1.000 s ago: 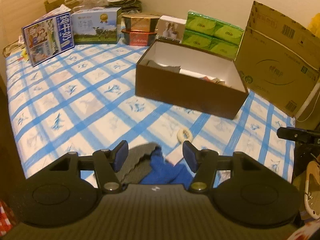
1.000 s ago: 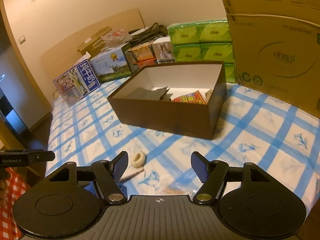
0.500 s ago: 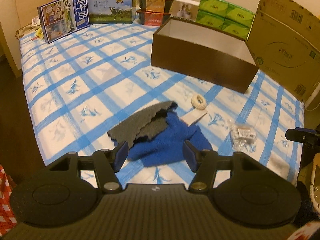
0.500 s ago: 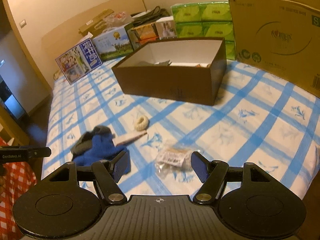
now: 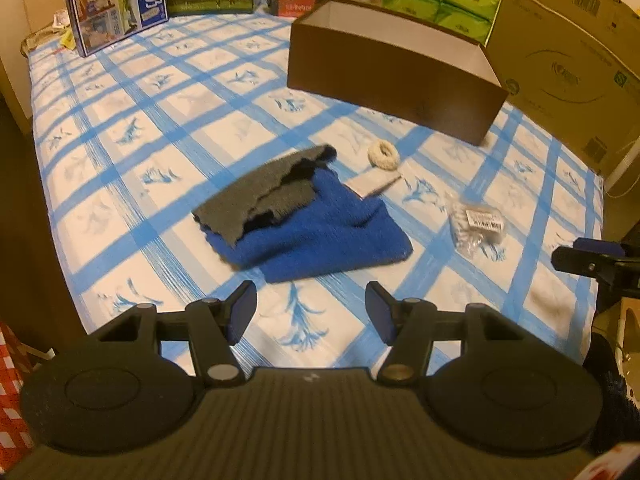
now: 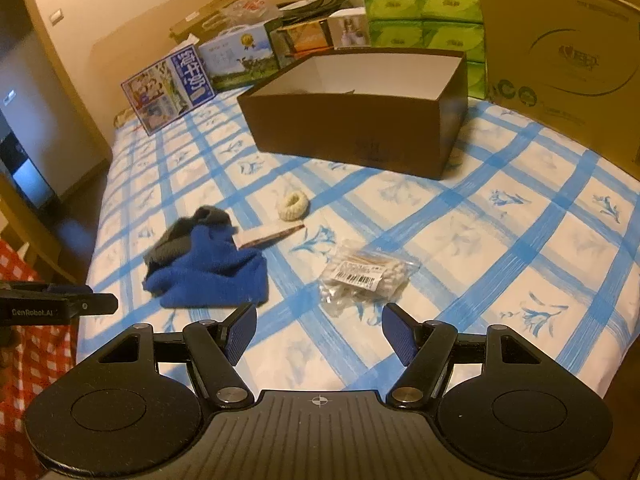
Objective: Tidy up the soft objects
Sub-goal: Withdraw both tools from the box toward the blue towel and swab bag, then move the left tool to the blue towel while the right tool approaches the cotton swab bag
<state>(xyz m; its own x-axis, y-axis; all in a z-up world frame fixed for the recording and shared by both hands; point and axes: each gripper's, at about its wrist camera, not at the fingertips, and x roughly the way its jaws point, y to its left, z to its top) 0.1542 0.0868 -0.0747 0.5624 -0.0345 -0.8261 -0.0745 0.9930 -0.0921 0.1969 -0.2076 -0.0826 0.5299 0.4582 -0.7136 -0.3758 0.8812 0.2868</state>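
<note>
A blue knitted cloth [image 5: 320, 236] [image 6: 212, 276] lies on the blue-checked bedsheet with a grey cloth [image 5: 260, 200] [image 6: 188, 232] partly on top of it. A cream scrunchie [image 5: 383, 155] [image 6: 293, 207], a flat card [image 5: 374, 184] [image 6: 268, 236] and a clear bag of cotton swabs [image 5: 474, 226] [image 6: 360, 280] lie beside them. Behind stands an open brown box [image 5: 392, 76] [image 6: 348, 128]. My left gripper [image 5: 311, 314] is open just short of the blue cloth. My right gripper [image 6: 320, 334] is open just short of the swab bag. Both hold nothing.
Milk cartons [image 5: 120, 6], green tissue packs [image 6: 424, 12] and a big cardboard box [image 5: 568, 64] line the far side of the bed. The bed's near edge drops to the floor at the left; a red-checked cloth [image 6: 24, 320] hangs there.
Both grippers have sunk and tipped downward. The cloths, scrunchie and swab bag, earlier half hidden behind the fingers, now lie in full view ahead. Jaw widths are unchanged.
</note>
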